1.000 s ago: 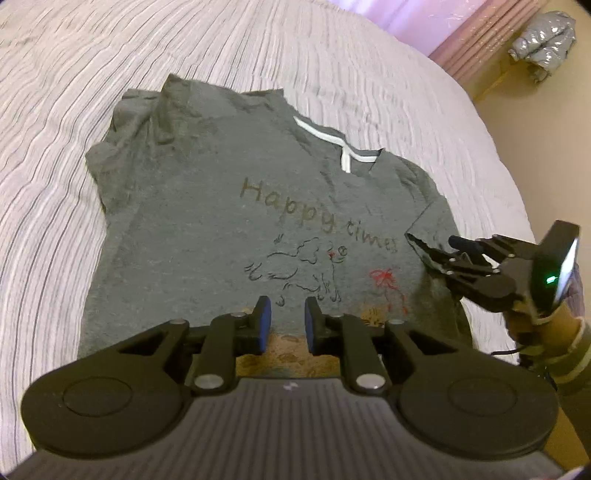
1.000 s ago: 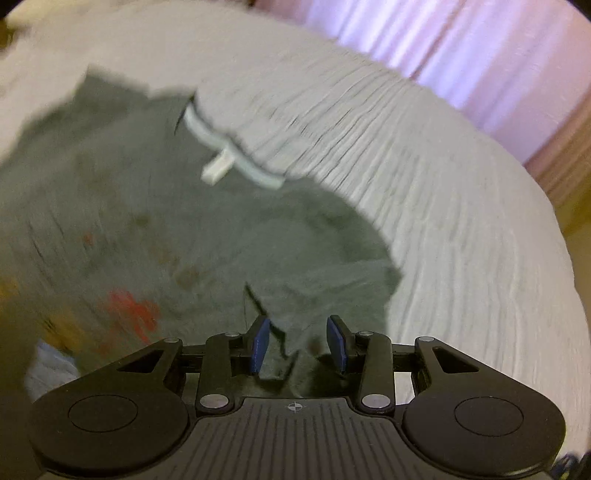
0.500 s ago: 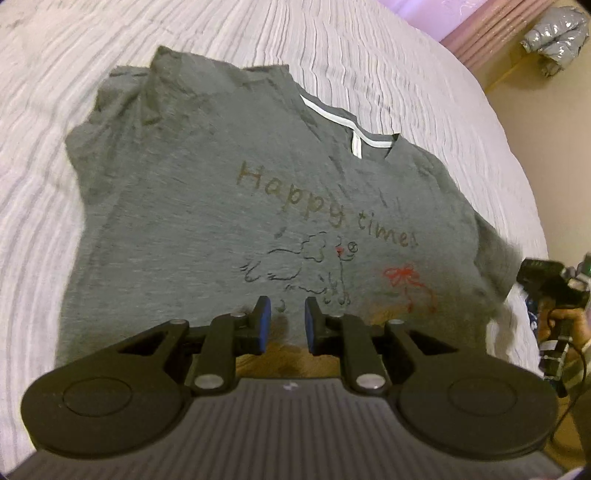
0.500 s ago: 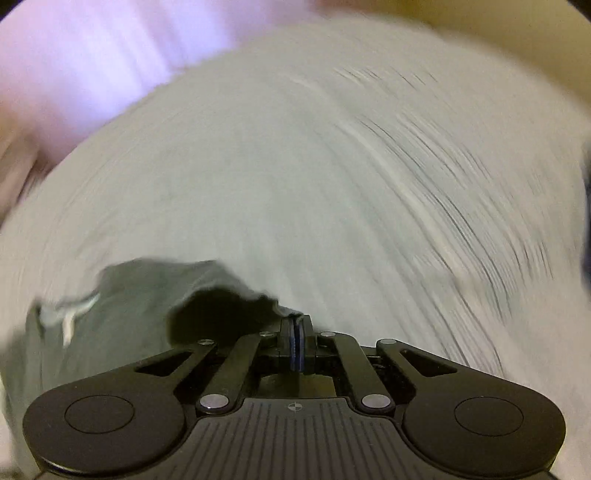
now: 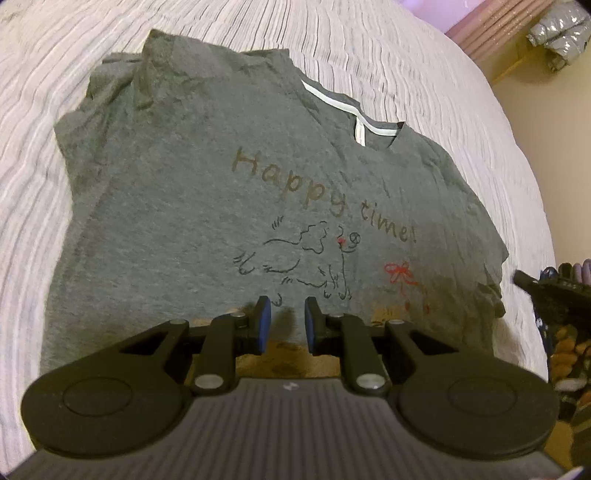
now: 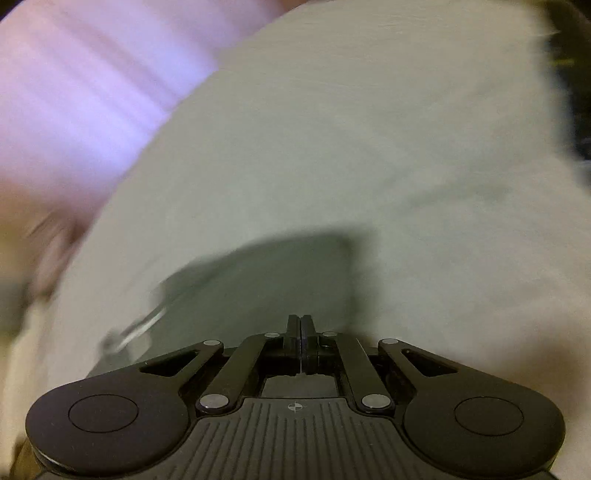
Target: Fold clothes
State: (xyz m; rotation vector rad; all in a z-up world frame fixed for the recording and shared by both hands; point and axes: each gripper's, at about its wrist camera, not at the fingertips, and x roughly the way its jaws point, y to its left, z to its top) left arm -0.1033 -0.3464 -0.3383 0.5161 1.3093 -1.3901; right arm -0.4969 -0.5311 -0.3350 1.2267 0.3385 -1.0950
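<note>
**Q:** Grey jersey, front up: where does the T-shirt (image 5: 207,192) lie, and how do the claws stand?

**A:** Nearest, the left gripper (image 5: 287,325) hovers over the hem, its blue pads narrowly apart with nothing between them. The shirt lies spread flat across the striped bedspread (image 5: 40,92), hem toward the near edge, white-taped collar (image 5: 351,110) toward the far edge. The right gripper (image 6: 300,338) shows its fingers pressed together; motion blur hides whether any cloth is pinched.

**Q:** How will it handle, and where should it be taken?

**A:** Judged light, limp and non-slippery, it will drape and crease. Pinch it at a hem corner, sleeve (image 5: 476,236) or shoulder seam. No container appears; past the far right corner, a silver jacket (image 5: 559,31) rests.
</note>
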